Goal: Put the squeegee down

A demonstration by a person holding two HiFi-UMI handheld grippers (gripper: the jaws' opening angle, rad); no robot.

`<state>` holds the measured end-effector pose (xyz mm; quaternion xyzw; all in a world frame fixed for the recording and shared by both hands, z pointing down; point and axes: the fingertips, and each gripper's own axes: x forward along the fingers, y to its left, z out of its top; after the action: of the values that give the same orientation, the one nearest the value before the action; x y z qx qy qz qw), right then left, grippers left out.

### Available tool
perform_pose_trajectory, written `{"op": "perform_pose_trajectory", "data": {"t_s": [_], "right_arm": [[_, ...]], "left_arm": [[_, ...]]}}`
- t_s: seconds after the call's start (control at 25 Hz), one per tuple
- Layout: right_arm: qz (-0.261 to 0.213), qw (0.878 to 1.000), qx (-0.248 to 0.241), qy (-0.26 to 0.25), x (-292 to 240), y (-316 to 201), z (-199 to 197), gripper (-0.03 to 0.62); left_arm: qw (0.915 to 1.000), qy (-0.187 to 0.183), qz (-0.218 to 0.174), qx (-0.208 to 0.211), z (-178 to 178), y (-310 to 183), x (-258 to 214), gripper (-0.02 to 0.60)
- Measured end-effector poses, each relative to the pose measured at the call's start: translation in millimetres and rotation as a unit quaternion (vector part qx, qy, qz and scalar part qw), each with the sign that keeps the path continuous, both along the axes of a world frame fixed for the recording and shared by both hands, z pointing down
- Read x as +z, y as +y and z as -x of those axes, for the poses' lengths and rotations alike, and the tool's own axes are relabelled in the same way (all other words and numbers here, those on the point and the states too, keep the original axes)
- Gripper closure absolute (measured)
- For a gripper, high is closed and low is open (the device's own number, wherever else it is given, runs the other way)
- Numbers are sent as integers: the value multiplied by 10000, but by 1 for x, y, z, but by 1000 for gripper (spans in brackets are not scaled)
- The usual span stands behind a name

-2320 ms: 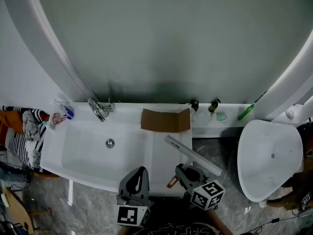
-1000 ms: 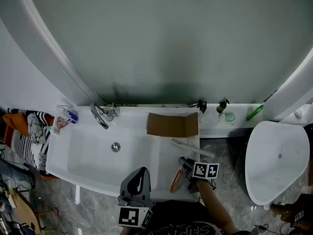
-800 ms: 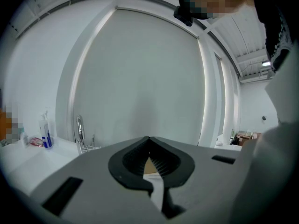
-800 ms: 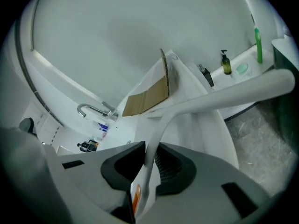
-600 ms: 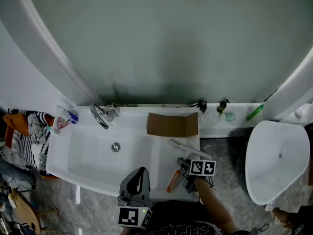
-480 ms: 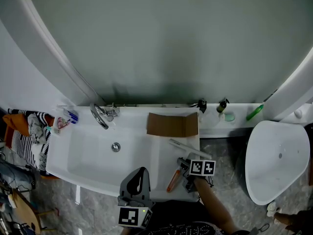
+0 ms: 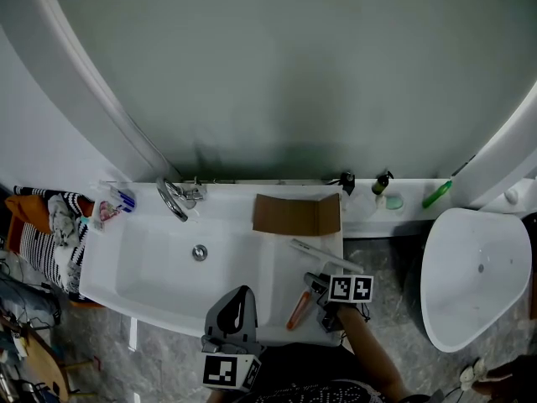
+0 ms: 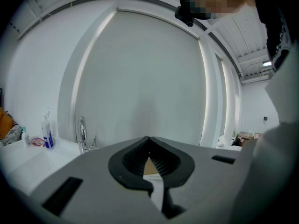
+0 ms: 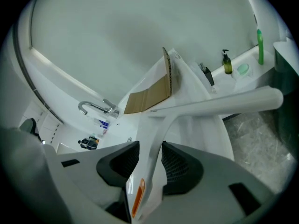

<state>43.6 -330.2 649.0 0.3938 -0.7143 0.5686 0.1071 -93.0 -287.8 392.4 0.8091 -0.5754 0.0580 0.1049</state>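
The white squeegee point(image 7: 322, 253) with an orange handle end point(image 7: 297, 311) lies on the counter to the right of the basin, blade toward the cardboard. My right gripper point(image 7: 315, 289) is at its handle. In the right gripper view the handle point(image 9: 150, 139) runs between the jaws, which are opening, and a thin gap shows beside the right pad. The long blade point(image 9: 224, 104) stretches across ahead. My left gripper point(image 7: 243, 294) hovers at the counter's front edge, and its jaws point(image 8: 148, 140) are shut with nothing between them.
A folded cardboard piece point(image 7: 296, 214) stands at the back of the counter. The faucet point(image 7: 174, 198) and the basin point(image 7: 159, 267) are to the left. Small bottles point(image 7: 382, 183) and a green tube point(image 7: 436, 193) sit on the back ledge. A white bowl-shaped fixture point(image 7: 474, 275) is on the right.
The squeegee has come down from a raised, tilted hold onto the counter. Over the last second its orange end swung slightly left; the left gripper stayed put.
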Motion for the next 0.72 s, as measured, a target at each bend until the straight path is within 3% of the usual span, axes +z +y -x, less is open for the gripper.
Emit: {"op": "perform_pose_trajectory", "data": {"t_s": [0.28, 0.44, 0.56, 0.72], "right_arm": [[-329, 9992, 187, 97, -22, 2, -24, 456], [-1139, 9914, 309, 566, -58, -13, -36, 456], [-2155, 9698, 430, 1055, -103, -25, -43, 459], [-3491, 9211, 381, 1680, -176, -22, -44, 530]], "left_arm": [[9999, 76, -25, 61, -2, 0, 1, 577], [9997, 104, -93, 190, -6, 0, -3, 577], [9992, 167, -185, 310, -9, 1, -9, 577], [9983, 188, -296, 467, -9, 5, -19, 577]]}}
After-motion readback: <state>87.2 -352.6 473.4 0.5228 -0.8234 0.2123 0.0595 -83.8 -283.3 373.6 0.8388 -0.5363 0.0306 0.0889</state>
